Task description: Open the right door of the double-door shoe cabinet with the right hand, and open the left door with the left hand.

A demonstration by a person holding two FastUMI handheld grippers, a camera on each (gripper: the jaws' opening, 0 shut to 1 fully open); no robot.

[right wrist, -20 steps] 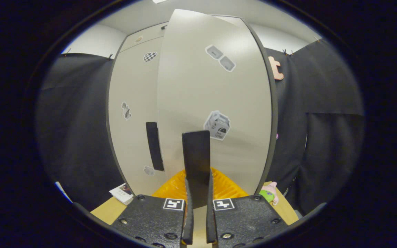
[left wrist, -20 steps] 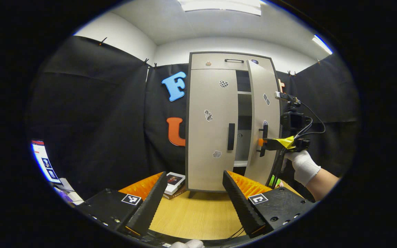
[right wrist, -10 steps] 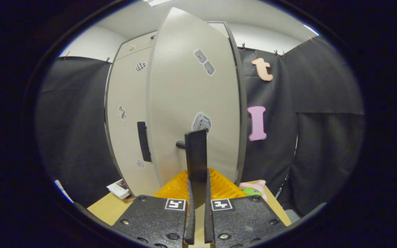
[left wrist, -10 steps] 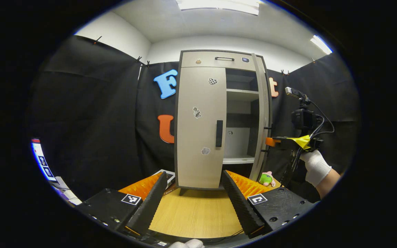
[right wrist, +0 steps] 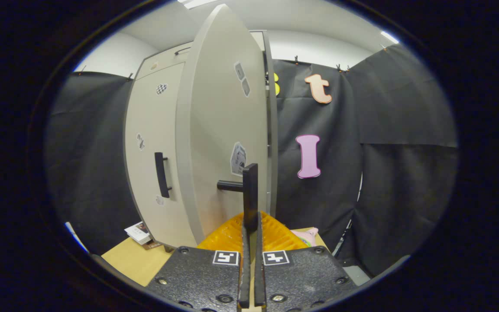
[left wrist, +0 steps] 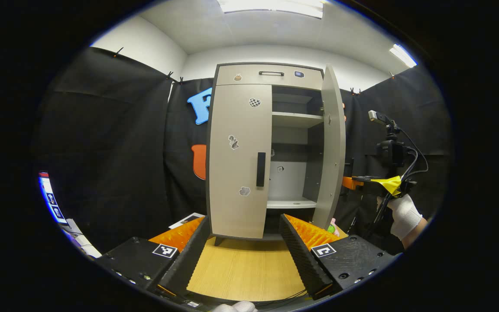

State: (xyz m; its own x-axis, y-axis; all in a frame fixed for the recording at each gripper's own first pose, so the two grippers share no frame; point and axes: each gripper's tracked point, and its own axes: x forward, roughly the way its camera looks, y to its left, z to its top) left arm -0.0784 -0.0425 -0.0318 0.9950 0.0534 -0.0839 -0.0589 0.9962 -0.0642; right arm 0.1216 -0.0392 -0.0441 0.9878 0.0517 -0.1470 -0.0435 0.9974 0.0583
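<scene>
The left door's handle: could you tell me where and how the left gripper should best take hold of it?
Grip the vertical bar handle mid-length, approaching the closed left door head-on, with the open left gripper straddling it sideways; the bar seems to stand off the panel.

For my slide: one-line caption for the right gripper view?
Right gripper shut on the right door's handle, right door swung open; left door closed.

Readable text: we find none.
Stickers [left wrist: 254,102] on the shoe cabinet [left wrist: 249,78] left door [left wrist: 236,164]: pictures only; we make out no words.
Sticker [right wrist: 238,158] on the cabinet's right door [right wrist: 219,121]: print too small for us.
Square markers [left wrist: 164,250] on the left gripper [left wrist: 245,220] and right gripper [right wrist: 250,219]: black-and-white patterns, no letters or numbers.
Booklet [right wrist: 137,232] at the cabinet's foot: cover too small to read.
</scene>
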